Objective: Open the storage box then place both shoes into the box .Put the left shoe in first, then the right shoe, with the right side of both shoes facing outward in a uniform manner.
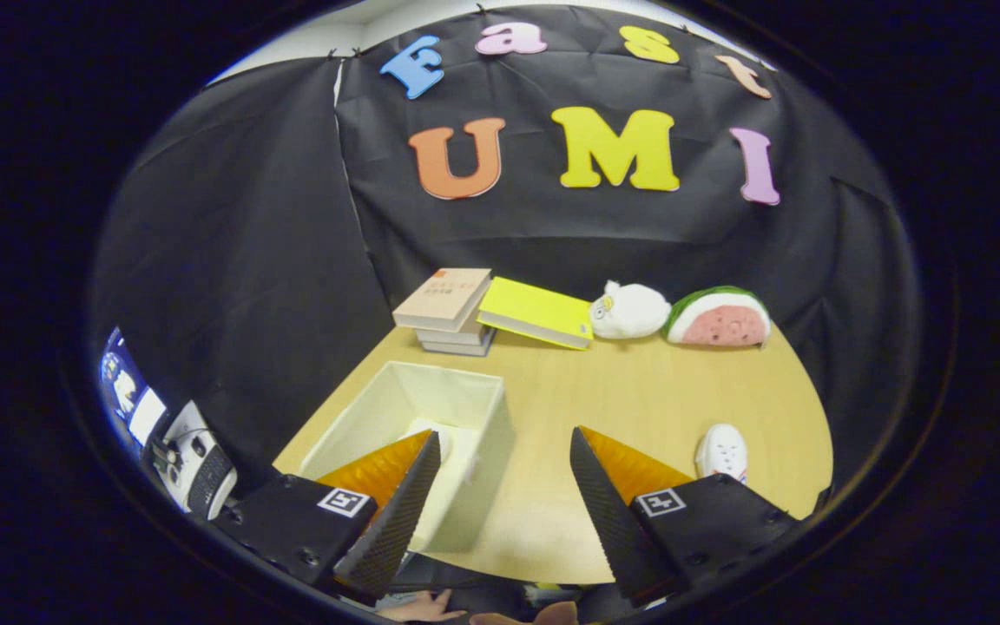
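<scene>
The cream storage box (483, 451) stands open on the wooden table, just ahead of my left finger. A white shoe (432, 432) lies inside it, partly hidden behind that finger. A second white shoe (723, 451) rests on the table beyond my right finger, its heel end hidden by the finger. My gripper (500, 503) hangs above the table's near edge with its fingers (400, 512) wide apart and nothing between them. The gap between them looks over the box's right wall and bare tabletop.
At the table's back stand a stack of books (448, 312), a yellow book (536, 312) leaning on it, a white plush toy (630, 311) and a watermelon plush (717, 318). A device with a screen (192, 460) sits off the table's left. A hand (422, 608) shows below the fingers.
</scene>
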{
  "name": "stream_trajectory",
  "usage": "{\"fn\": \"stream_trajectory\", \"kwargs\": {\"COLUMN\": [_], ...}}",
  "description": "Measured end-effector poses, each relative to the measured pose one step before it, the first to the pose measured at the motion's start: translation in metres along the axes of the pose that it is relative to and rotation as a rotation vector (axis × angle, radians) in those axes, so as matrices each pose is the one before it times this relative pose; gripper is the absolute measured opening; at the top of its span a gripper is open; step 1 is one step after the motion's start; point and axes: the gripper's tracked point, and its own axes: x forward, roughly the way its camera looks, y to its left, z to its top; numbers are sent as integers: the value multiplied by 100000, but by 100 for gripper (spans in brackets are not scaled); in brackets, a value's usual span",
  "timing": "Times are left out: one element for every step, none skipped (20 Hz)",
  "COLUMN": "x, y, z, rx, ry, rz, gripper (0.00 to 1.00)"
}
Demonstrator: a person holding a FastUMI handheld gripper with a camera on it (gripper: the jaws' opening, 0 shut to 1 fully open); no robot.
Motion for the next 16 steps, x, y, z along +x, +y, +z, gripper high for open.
{"fn": "stream_trajectory", "kwargs": {"x": [-259, -303, -262, -160, 72, 68, 140, 267, 276, 289, 736, 831, 994, 1090, 1054, 1021], "y": [-2243, -2243, -1912, -2219, -2496, -2320, -1862, -1774, -1800, -1780, -1601, -1298, -1245, -1111, -751, -461], "z": [-116, -146, -115, -356, -428, -525, -723, -737, -810, -863, -936, -1147, -1096, -1074, -1119, -820], "rx": [525, 553, 890, -546, -1336, -1292, -1209, -89, 302, 1057, 1534, 273, -262, -447, -401, 509], "ry": [-701, -597, -512, -708, -611, -86, 544, 839, 1341, 1994, 2452, 3588, 3260, 3546, 3826, 3073], "rz": [-2719, -2175, -1823, -2662, -3771, -3560, -2423, -2091, -1607, -979, -738, -219, -213, -621, 200, 804], "gripper": [96, 96, 96, 96, 96, 96, 96, 96, 96, 96, 96, 96, 96, 97, 97, 97]}}
